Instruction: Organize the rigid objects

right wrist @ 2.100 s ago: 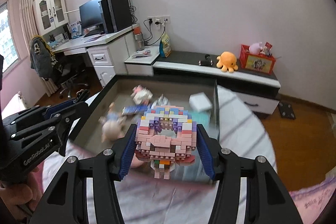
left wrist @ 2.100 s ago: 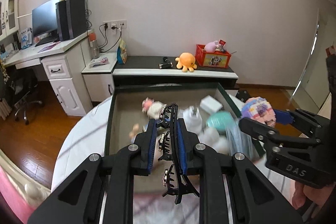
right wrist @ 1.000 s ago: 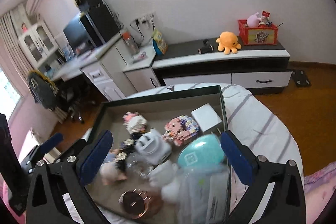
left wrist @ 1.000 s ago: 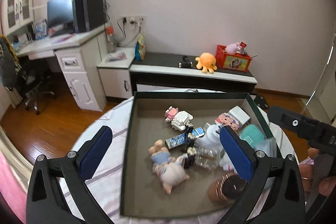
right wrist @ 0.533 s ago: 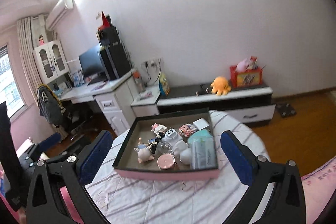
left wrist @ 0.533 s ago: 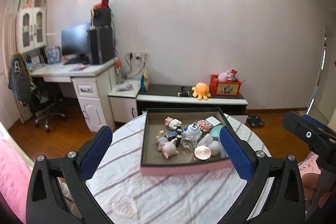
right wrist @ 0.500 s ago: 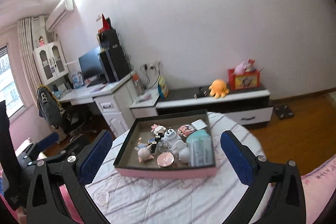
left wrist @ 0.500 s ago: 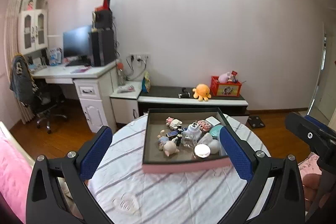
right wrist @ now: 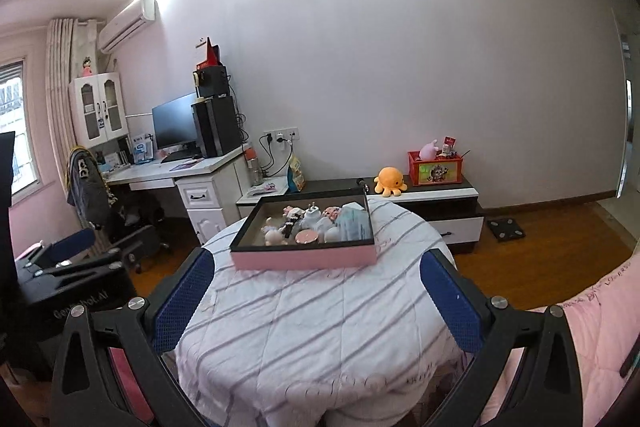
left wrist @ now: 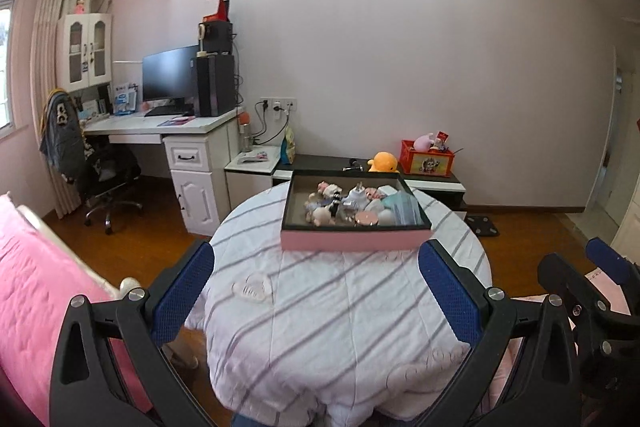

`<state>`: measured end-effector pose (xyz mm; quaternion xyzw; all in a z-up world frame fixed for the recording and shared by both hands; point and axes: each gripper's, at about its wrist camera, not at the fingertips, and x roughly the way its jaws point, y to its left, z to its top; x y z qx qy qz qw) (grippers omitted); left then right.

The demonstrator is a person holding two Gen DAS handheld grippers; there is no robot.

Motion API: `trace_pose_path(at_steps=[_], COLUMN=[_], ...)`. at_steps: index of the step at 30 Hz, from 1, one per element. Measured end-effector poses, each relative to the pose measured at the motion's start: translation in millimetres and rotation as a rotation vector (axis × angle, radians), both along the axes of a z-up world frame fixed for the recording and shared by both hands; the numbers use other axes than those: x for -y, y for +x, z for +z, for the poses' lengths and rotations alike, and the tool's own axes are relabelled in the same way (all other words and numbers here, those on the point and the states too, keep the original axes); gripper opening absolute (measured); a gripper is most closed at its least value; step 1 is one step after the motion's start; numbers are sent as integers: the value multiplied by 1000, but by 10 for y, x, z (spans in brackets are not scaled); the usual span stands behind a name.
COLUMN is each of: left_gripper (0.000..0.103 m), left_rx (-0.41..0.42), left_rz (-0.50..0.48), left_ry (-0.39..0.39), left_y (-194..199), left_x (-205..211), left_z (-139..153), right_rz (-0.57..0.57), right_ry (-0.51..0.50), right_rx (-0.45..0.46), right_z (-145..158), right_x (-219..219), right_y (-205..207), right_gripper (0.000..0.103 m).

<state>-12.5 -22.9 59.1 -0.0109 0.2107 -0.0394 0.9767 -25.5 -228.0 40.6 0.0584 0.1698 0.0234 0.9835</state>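
Room: a bedroom with pale walls is being shown through two fisheye views, with a white desk and monitor at the left and a low dark cabinet along the far wall.

Table: a round table, covered by a white cloth with grey stripes, is being seen from its near edge; its near part is bare.

Tray: a shallow pink-sided tray with a dark rim is being carried on the far half of the table, well apart from both grippers.

Contents: the small rigid objects are being held inside the tray, packed close together; among them a round pink tin, a pale teal pack and small figurines are being made out, though finer detail is too small to tell.

Left gripper: its blue-padded fingers are being held wide apart, with nothing between them.

Right gripper: its fingers are likewise being spread wide and nothing is being gripped.

Step in hand: judged from the loaded tray and the bare cloth, the gathering is being taken as finished or nearly so.

Next move: if anything is left, a check for stray objects outside the tray is being called for; none is being seen on the cloth.
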Motion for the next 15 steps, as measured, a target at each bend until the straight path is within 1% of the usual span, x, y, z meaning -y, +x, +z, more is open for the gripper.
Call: trace_pose_path(at_steps=[2, 5, 10, 15], left_gripper=[103, 103, 103, 103], left_rx=[2, 15, 1, -1], left_rz=[8, 37, 34, 33], left_ry=[1, 22, 1, 9], left_y=[-111, -222, -244, -255], left_x=[-26, -71, -138, -114], left_z=[-30, -35, -43, -63], right_rz=[2, 0, -15, -21], right_ry=[-21, -42, -31, -35], right_rx=[15, 34, 24, 12], right_z=[13, 44, 15, -28], right_x=[-67, -131, -105, -122], right_y=[-94, -165, -184, -213], right_gripper=[103, 103, 103, 103])
